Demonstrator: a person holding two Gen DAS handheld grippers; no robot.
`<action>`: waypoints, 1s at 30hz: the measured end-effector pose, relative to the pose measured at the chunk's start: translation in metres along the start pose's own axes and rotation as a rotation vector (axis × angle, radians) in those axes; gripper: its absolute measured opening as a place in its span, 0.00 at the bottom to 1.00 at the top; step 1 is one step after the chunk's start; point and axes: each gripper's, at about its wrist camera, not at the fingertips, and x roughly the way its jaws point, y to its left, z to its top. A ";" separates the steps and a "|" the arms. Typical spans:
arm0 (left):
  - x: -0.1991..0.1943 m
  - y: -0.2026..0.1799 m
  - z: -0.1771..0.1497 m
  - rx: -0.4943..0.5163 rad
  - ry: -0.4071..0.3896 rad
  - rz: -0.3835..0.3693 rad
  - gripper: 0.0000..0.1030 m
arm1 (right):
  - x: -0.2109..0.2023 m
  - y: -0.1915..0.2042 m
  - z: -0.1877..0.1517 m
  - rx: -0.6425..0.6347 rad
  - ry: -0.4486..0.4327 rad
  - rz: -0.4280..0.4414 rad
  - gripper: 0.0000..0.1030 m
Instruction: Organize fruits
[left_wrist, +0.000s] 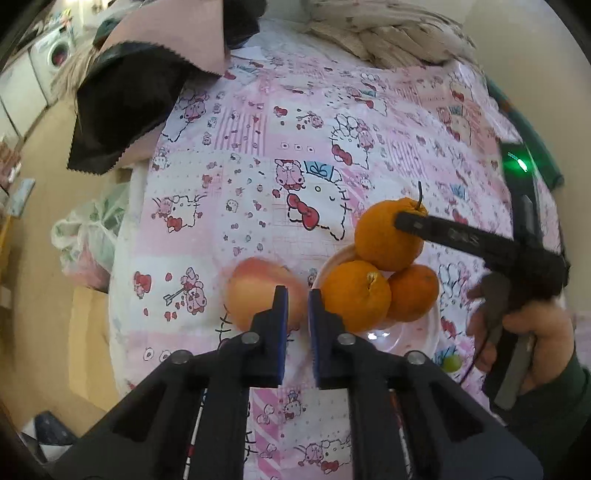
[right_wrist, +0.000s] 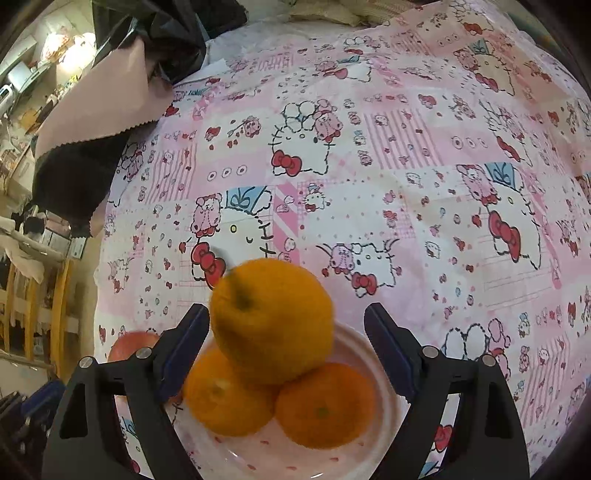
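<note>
Three oranges sit stacked on a pale pink plate (right_wrist: 373, 443) on the pink cartoon-print cloth. The top orange (right_wrist: 271, 319) with a stem rests on the lower left orange (right_wrist: 225, 395) and lower right orange (right_wrist: 325, 404). My right gripper (right_wrist: 286, 347) is open, its fingers either side of the top orange, the left finger close to it, the right finger apart. In the left wrist view the right gripper (left_wrist: 406, 221) reaches over the top orange (left_wrist: 388, 236). My left gripper (left_wrist: 295, 295) is shut and empty, just in front of a peach (left_wrist: 258, 291) left of the plate (left_wrist: 402, 336).
A black and pink cloth (left_wrist: 129, 107) hangs over the table's far left corner. A knitted beige fabric (left_wrist: 388, 33) lies at the far edge. A plastic bag (left_wrist: 88, 236) sits on the floor to the left. A small green fruit (left_wrist: 451, 363) lies by the plate.
</note>
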 end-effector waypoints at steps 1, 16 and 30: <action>0.002 0.009 0.002 -0.022 -0.002 0.003 0.13 | -0.005 -0.002 -0.002 0.001 -0.004 0.002 0.86; 0.093 0.090 0.012 -0.269 0.161 0.115 0.82 | -0.141 -0.084 -0.121 0.175 -0.087 0.153 0.91; 0.109 0.039 -0.013 -0.098 0.151 0.130 0.80 | -0.130 -0.115 -0.136 0.320 -0.057 0.171 0.91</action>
